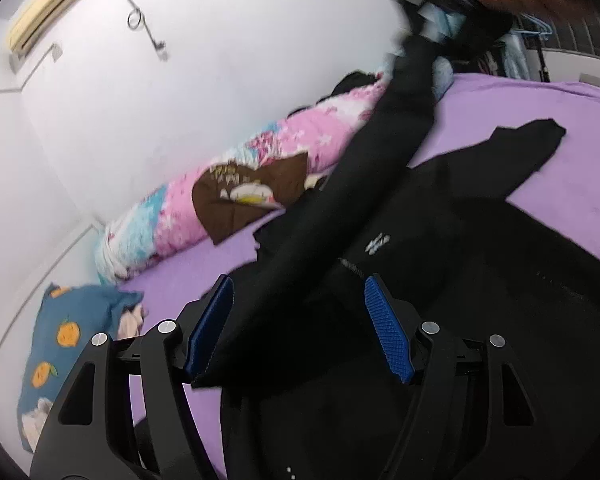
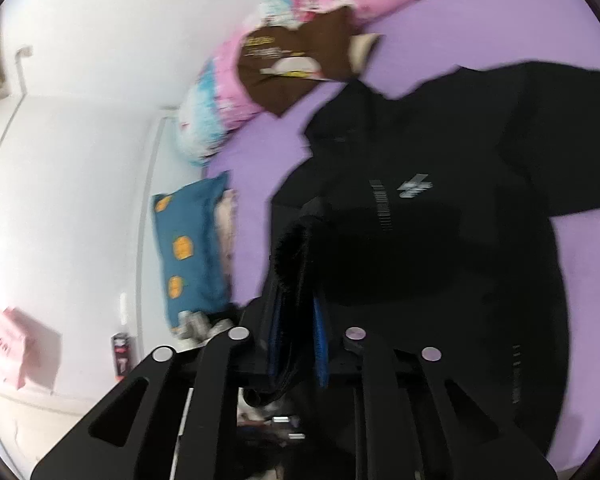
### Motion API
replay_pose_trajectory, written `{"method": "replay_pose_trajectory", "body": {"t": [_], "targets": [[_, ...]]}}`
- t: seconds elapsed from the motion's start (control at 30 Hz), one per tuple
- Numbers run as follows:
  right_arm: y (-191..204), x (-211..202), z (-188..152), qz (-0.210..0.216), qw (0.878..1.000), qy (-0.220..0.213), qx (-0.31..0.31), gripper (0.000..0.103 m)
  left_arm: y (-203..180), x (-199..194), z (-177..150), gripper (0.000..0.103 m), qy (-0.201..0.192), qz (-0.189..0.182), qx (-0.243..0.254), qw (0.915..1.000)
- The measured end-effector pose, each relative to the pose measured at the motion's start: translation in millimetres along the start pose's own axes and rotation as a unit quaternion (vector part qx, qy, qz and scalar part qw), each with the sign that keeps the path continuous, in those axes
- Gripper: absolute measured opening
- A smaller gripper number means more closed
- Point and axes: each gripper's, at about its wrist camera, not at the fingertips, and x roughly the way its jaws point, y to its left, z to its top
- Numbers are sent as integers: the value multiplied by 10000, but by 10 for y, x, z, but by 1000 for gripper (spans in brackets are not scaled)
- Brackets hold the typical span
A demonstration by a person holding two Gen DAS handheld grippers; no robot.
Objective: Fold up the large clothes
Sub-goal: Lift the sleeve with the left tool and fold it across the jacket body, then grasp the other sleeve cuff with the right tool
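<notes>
A large black jacket (image 1: 480, 240) with a small white chest logo lies spread on a purple bed (image 1: 520, 108). My left gripper (image 1: 300, 320) is open just above it, blue pads wide apart; a raised black sleeve (image 1: 380, 152) crosses between them. That sleeve runs up to my right gripper (image 1: 440, 16) at the top of the left wrist view. In the right wrist view my right gripper (image 2: 298, 328) is shut on the black sleeve cuff (image 2: 296, 248), held above the jacket (image 2: 440, 260).
A rolled pink and blue floral quilt (image 1: 236, 184) with a brown garment (image 1: 256, 192) on it lies along the white wall. A blue pillow with orange prints (image 1: 60, 336) sits at the bed's corner. A clothes rack (image 1: 528, 48) stands beyond the bed.
</notes>
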Motion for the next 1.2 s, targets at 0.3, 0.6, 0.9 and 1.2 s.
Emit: {"method": "replay_pose_trajectory", "body": {"t": [0.3, 0.6, 0.9, 1.2], "targets": [[-1546, 442, 18, -488, 9967, -15, 645, 10, 330, 404, -284, 68, 841, -401, -948, 9911], [-2131, 524, -127, -967, 9925, -135, 732, 37, 381, 727, -402, 85, 1265, -699, -1787, 9732], [-2502, -403, -250, -306, 9840, -1334, 1137, 78, 145, 933, -447, 97, 1552, -1188, -2234, 9549], [-3707, -1693, -246, -665, 9174, -3376, 2002, 84, 10, 1050, -568, 97, 1899, -1420, -2811, 9299]]}}
